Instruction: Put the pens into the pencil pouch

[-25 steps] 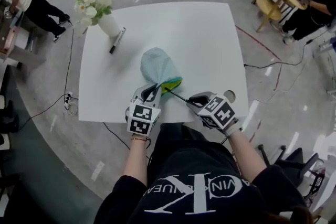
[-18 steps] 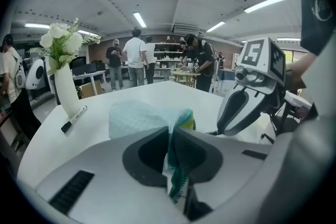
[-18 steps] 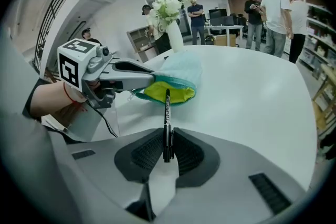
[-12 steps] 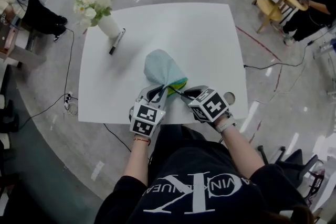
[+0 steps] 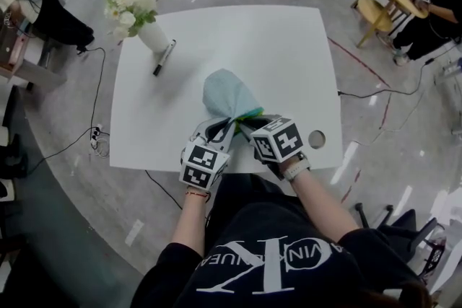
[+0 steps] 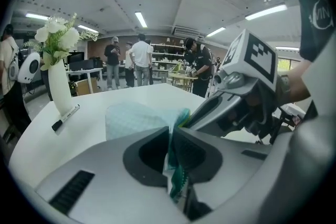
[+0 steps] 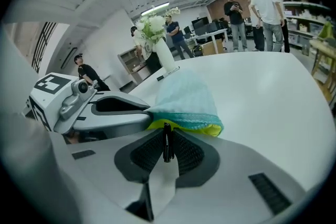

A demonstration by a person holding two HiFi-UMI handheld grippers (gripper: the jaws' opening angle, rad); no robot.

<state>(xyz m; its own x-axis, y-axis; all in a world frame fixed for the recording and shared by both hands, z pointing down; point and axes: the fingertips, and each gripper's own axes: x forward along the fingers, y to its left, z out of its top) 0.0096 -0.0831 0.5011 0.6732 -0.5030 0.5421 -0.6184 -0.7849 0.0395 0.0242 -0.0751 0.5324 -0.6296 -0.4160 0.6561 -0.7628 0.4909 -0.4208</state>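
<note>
Step in hand: inserting a pen. Left gripper (image 5: 222, 129) is clamped on the mouth hem of the pale-teal, yellow-lined fabric pouch (image 5: 227, 96), near the white table's (image 5: 281, 47) front edge. Right gripper (image 5: 250, 126) pinches a thin black pen (image 7: 166, 140), tip at the opening. Next, judged: slide it straight in, then let go.

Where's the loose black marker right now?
Head view: the black marker lies on the far-left part of the white table, at the foot of the white flower vase, well clear of the teal pouch.
</note>
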